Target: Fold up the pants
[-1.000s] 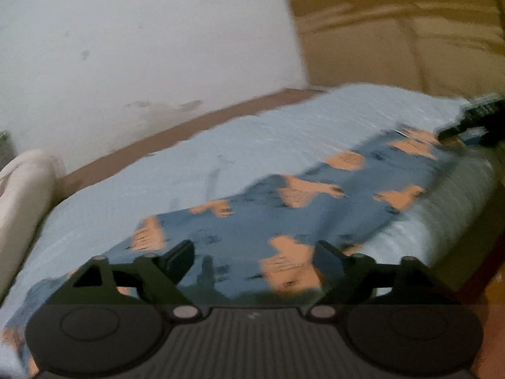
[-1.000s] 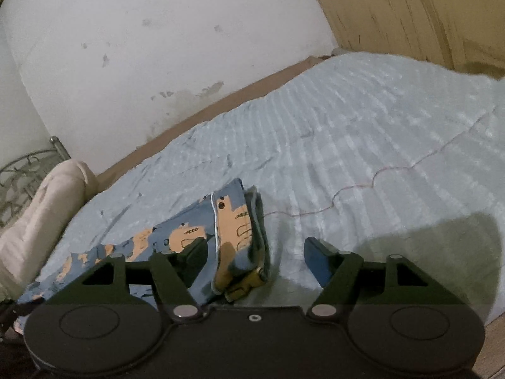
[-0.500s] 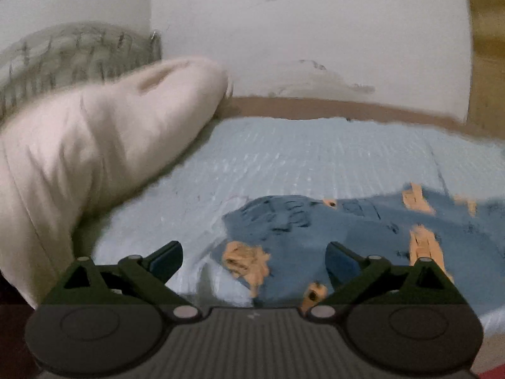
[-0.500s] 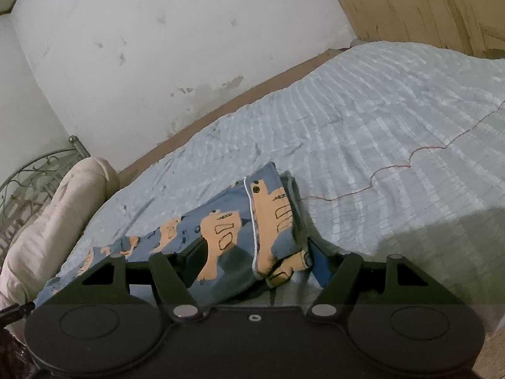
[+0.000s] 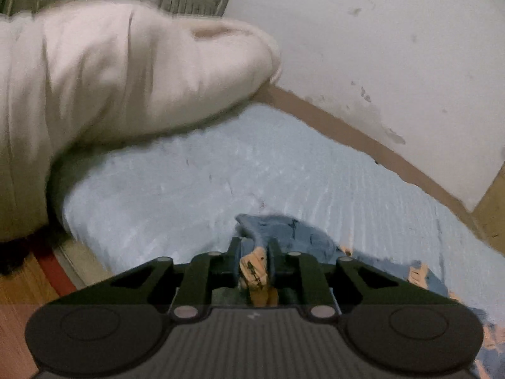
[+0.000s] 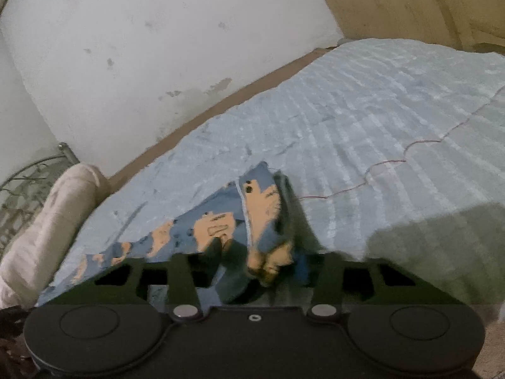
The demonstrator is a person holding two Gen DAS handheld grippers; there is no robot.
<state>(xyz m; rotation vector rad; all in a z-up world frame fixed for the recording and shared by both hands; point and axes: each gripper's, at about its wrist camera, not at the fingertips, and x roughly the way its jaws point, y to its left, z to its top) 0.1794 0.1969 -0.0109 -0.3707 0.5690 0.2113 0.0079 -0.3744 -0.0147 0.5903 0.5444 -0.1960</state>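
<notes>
We hold the blue cotton pants printed with orange figures (image 5: 285, 240) at both ends, and the coming fold turns on that line: the garment runs lengthwise along the near edge of the pale blue ribbed bedspread (image 5: 176, 183), one end by the rolled cream blanket (image 5: 120, 72), the other toward the open middle of the bed.

At the blanket end, our left hand-held gripper (image 5: 254, 257) has just been closing, and a bunched blue and orange tip of cloth now sits pinched between its fingers, rising straight ahead of it.

At the other end, our right hand-held gripper (image 6: 265, 260) has also just been closing; a thick doubled fold of the pants (image 6: 262, 208) stands between its fingers, though blur keeps us from telling whether the pads already press on it. From there the fabric trails away leftward, flat on the bedspread (image 6: 363, 120), a long narrow strip, still wrinkled. Each hand is nearest its own end, so we judge bringing one end to the other comes next.
</notes>
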